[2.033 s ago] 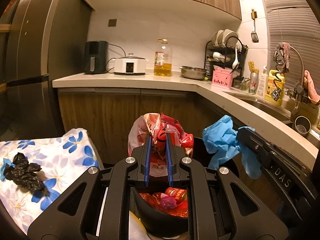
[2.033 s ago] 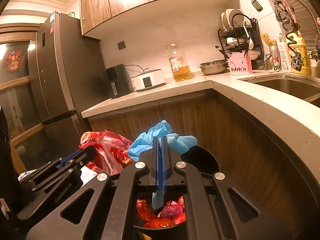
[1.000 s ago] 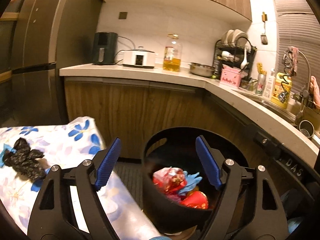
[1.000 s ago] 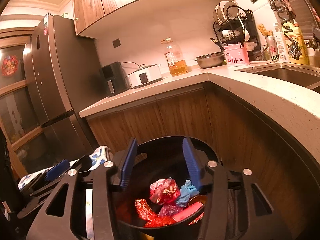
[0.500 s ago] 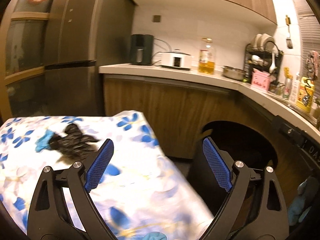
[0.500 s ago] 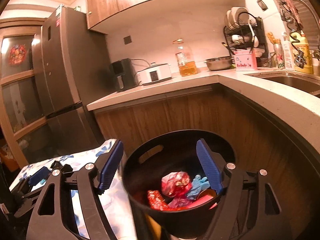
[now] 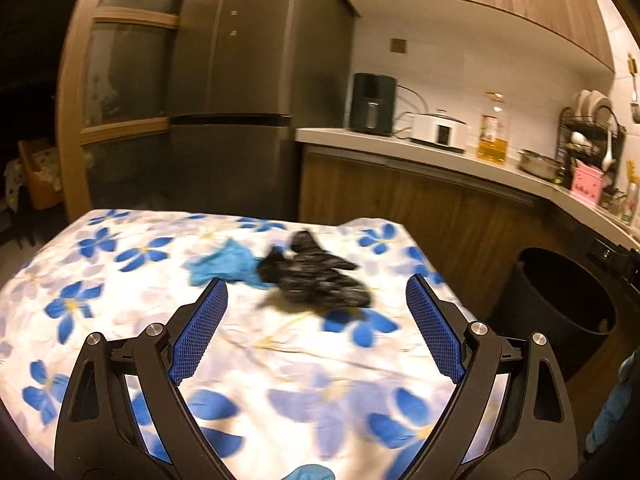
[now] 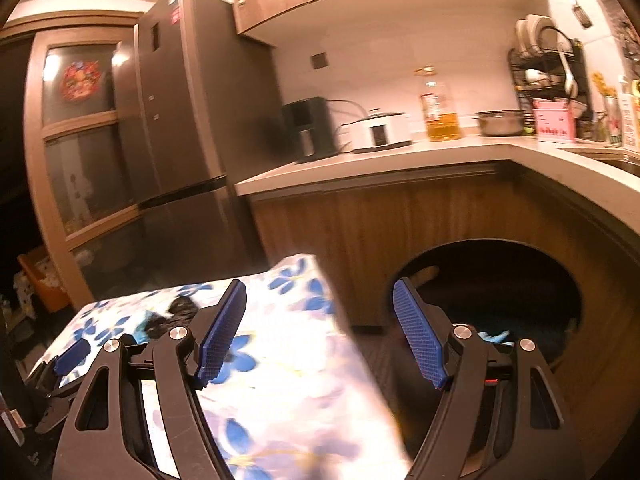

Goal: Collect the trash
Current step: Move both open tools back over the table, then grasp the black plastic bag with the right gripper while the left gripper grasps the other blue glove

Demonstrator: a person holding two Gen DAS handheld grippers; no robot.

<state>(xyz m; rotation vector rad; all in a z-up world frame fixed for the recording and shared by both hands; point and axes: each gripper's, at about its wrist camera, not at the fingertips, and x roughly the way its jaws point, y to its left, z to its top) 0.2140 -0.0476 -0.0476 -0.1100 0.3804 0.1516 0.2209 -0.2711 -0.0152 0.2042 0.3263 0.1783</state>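
Note:
A crumpled black bag and a blue glove lie side by side on the table with the blue-flower cloth. My left gripper is open and empty, just short of the black bag. My right gripper is open and empty, between the table's corner and the black trash bin. The black bag shows small in the right wrist view. The bin stands right of the table; a bit of blue trash shows inside.
A wooden cabinet front and an L-shaped counter stand behind the table and bin. A tall grey fridge is at the back left. Appliances, an oil bottle and a dish rack sit on the counter.
Both grippers opened and dropped the red bag and blue glove into the bin. Both then swung left, away from the bin; the left one now faces the black bag on the table.

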